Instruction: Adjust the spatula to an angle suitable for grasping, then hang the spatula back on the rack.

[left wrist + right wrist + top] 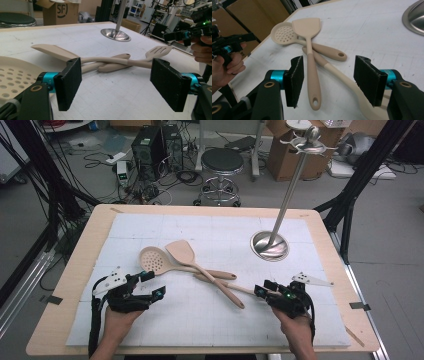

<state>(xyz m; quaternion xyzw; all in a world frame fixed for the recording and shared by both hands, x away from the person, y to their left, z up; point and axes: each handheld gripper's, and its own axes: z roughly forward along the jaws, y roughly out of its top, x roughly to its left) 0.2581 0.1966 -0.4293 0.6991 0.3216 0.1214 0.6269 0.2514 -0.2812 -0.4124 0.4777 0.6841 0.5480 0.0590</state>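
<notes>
on the white mat (210, 320) lie 3 beige utensils, crossed over one another near the table's middle. the skimmer (154, 260) has its perforated bowl at about 10 o'clock from the crossing, its handle running toward 3 o'clock. the spatula (181, 252) has its flat blade just beside the skimmer's bowl, and its handle runs down toward 5 o'clock, crossing over the skimmer's handle. the slotted turner (159, 51) lies under the spatula's handle, with its slotted head at the 4 o'clock end, by the right gripper (264, 291).

the right gripper sits at about 4 o'clock from the crossing, held in the person's right hand (296, 320). in the right gripper view its jaws stand apart and released, gripping nothing; the end of the spatula's handle lies on the mat between them without touching either pad, and the slotted turner passes under the right-hand jaw.

the left gripper (151, 285) rests at about 8 o'clock from the crossing, just below the skimmer's bowl, in the left hand (119, 320). its jaws are spread wide, with only bare mat between them.

the steel stand (270, 245) has its round base at about 2 o'clock, well apart from the utensils.
</notes>
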